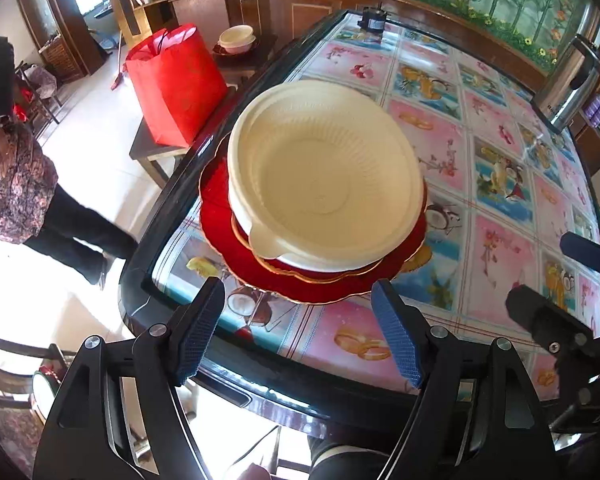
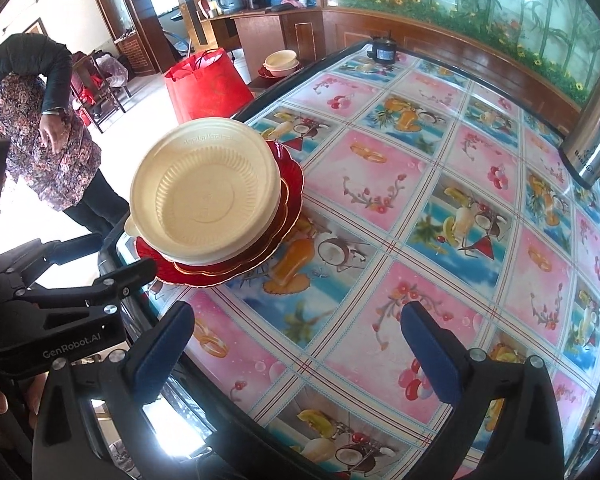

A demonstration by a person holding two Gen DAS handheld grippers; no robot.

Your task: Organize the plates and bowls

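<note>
**Stack of bowls and plates at the bench's near-left corner, both grippers empty**

The bench point(image 2: 420, 184) is a dark-framed glass top over a cloth of pink flower squares and blue fruit squares. Near its near-left corner stands the stack: a cream bowl point(image 1: 324, 176) nested in another cream bowl, on a small red plate point(image 1: 284, 270) with a gold rim, on a larger red plate point(image 1: 220, 224) of the same kind. The larger plate lies close to the left edge.

The left gripper point(image 1: 298, 332) hovers just short of the stack, its jaws fairly wide apart with nothing between them. The right gripper point(image 2: 298, 346) hangs over bare cloth to the right of the stack, its jaws spread fully and holding nothing.

At the far edge sits a small black device point(image 2: 382, 50); at the right edge, a steel flask point(image 2: 596, 136). Beyond the left edge a red bag point(image 1: 176, 84) stands on a low table, and further off a second set of bowls point(image 1: 236, 40) rests on another. A person point(image 2: 48, 128) in a floral top stands on the pale tiled floor. Wood panelling and a bamboo-and-flower screen point(image 2: 480, 12) line the far wall.
</note>
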